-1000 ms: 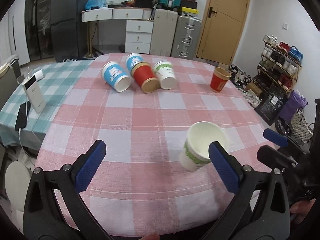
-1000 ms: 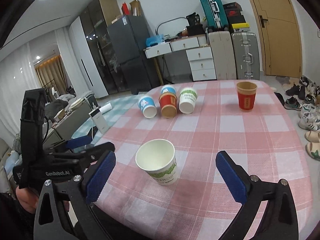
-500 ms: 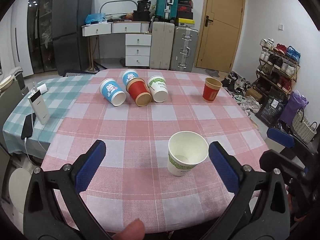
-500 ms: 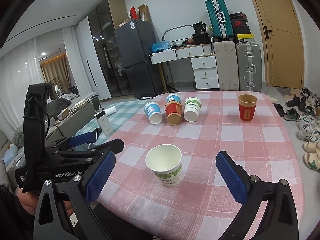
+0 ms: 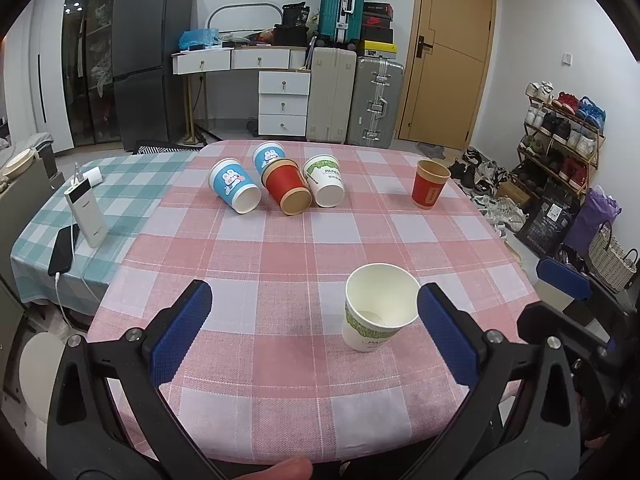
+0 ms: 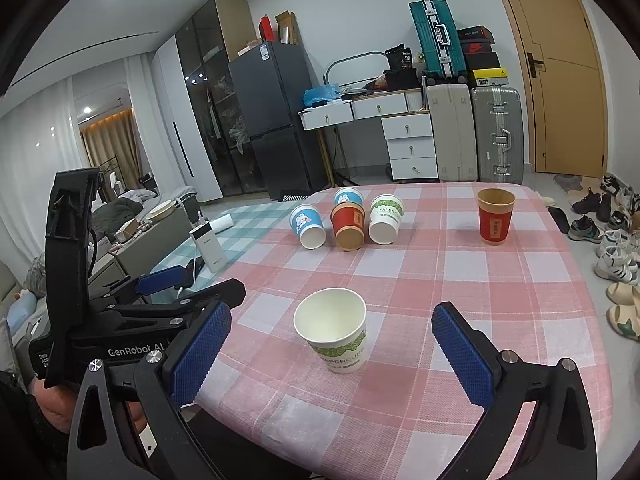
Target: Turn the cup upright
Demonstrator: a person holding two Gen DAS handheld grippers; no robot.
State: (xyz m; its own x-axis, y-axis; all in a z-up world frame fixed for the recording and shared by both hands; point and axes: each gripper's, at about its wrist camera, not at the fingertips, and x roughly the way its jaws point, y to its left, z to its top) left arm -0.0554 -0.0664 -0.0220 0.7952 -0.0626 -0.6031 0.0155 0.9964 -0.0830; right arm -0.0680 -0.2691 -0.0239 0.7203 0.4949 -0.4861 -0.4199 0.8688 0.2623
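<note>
- Left gripper point(image 5: 312, 330) & right gripper point(image 6: 332, 354): both wide open, holding nothing
- White/green paper cup point(image 5: 376, 312) upright, lower centre, near table's front edge
- Four cups on their sides point(image 5: 276, 182) upper centre; red cup point(image 5: 429, 190) upright, upper right
- Pink checked tablecloth point(image 5: 280, 256); suitcases point(image 5: 356, 96), fridge point(image 5: 150, 60) at back

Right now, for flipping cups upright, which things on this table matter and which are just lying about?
Job:
four tipped cups: front blue cup, rear blue cup, red cup, white cup
left gripper, right gripper, both open

Lying about:
power bank
phone
</note>
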